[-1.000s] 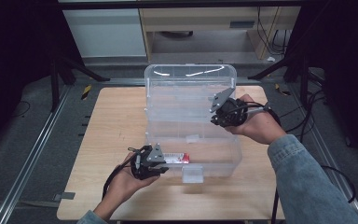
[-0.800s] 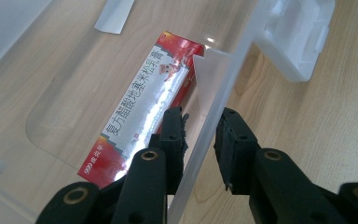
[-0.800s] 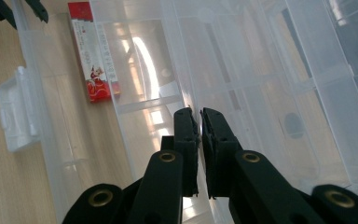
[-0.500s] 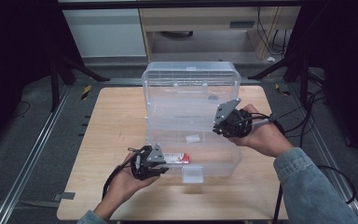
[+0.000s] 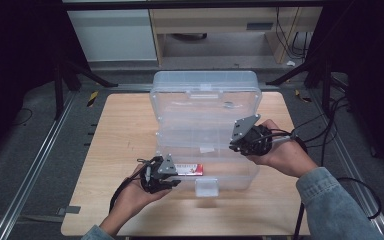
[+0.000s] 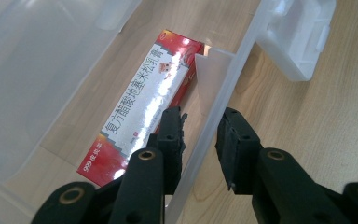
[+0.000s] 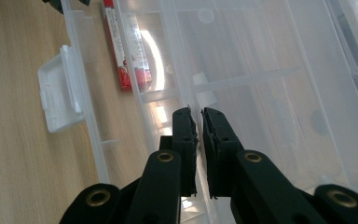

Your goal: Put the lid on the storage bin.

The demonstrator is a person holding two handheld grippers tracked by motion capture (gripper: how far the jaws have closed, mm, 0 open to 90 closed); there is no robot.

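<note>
Red box (image 6: pixel 142 100) in the clear case (image 6: pixel 223 84) reads "999皮炎平" and "复方醋酸地塞米松乳膏".

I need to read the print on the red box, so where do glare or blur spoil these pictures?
Left gripper view: a white glare band runs along the red box, washing out part of its print; the hand-held gripper jaws look soft up close. Right gripper view: bright reflections streak the clear plastic case. High view: even light on the table, dark surroundings, the box too small to read.
</note>
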